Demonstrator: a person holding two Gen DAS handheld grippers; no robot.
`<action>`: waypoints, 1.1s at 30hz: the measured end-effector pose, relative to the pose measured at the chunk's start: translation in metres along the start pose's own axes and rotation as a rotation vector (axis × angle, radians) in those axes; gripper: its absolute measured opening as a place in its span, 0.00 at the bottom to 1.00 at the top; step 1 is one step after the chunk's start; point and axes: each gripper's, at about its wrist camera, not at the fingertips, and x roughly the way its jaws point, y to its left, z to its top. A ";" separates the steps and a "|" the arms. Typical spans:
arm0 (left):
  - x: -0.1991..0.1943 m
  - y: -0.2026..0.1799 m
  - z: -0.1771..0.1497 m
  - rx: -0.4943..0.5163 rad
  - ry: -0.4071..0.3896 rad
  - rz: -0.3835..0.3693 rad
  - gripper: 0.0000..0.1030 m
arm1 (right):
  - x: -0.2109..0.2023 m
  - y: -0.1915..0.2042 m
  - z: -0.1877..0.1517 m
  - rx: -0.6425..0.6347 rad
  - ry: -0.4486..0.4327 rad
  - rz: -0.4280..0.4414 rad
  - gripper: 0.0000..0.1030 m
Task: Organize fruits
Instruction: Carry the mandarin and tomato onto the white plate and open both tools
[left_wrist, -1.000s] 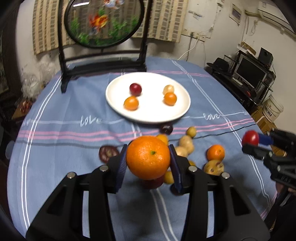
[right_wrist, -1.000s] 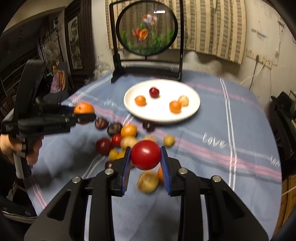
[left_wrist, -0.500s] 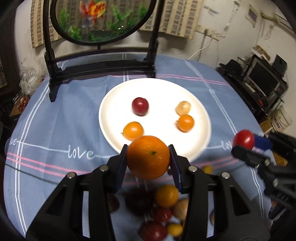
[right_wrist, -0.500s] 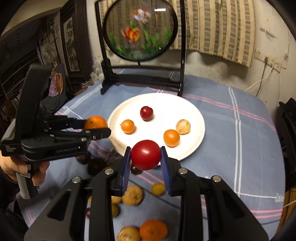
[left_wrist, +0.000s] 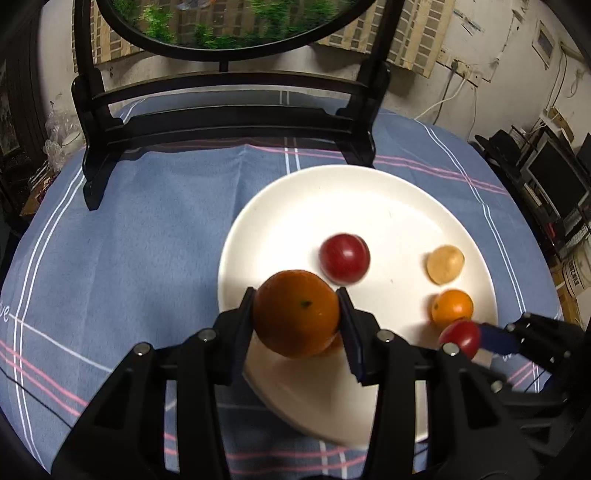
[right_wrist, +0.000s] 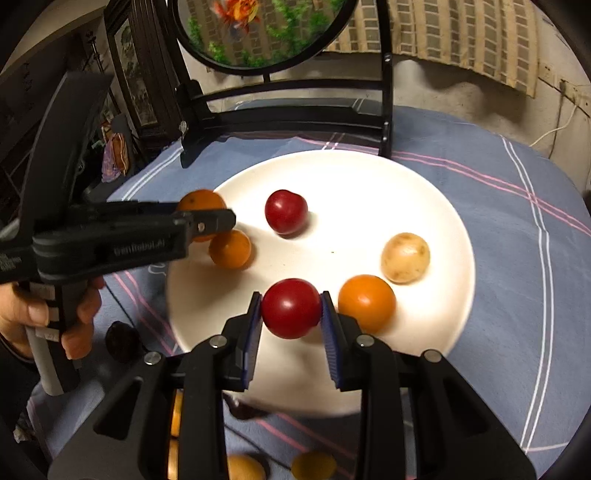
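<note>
Fruit delivery to plate (right_wrist: 436, 206), both tongs loaded.
Left tongs (left_wrist: 297, 325) clamp an orange (left_wrist: 295, 317) at plate's 8 o'clock; right tongs (right_wrist: 291, 314) pinch a red fruit (right_wrist: 291, 308) near 6. Next, likely: lower, release gently.

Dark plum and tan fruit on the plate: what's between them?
Nothing: only bare white plate lies between the plum and the tan fruit, in the right wrist view.

The round white ceramic plate (right_wrist: 424, 192) is offering bare room across its far half and centre. 4 fruits are occupying its near and side zones. The black wooden stand (left_wrist: 229, 122) is blocking passage just behind the plate. The blue striped tablecloth (left_wrist: 129, 251) is lying clear to the left.
</note>
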 end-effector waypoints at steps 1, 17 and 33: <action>0.002 0.001 0.002 0.003 -0.002 0.006 0.42 | 0.004 0.000 0.002 -0.003 0.006 -0.002 0.30; -0.026 -0.009 0.012 -0.026 -0.059 -0.042 0.69 | -0.009 0.001 0.006 0.009 -0.006 -0.036 0.34; -0.123 -0.028 -0.083 0.131 -0.095 -0.056 0.74 | -0.121 0.004 -0.076 0.077 -0.075 -0.078 0.35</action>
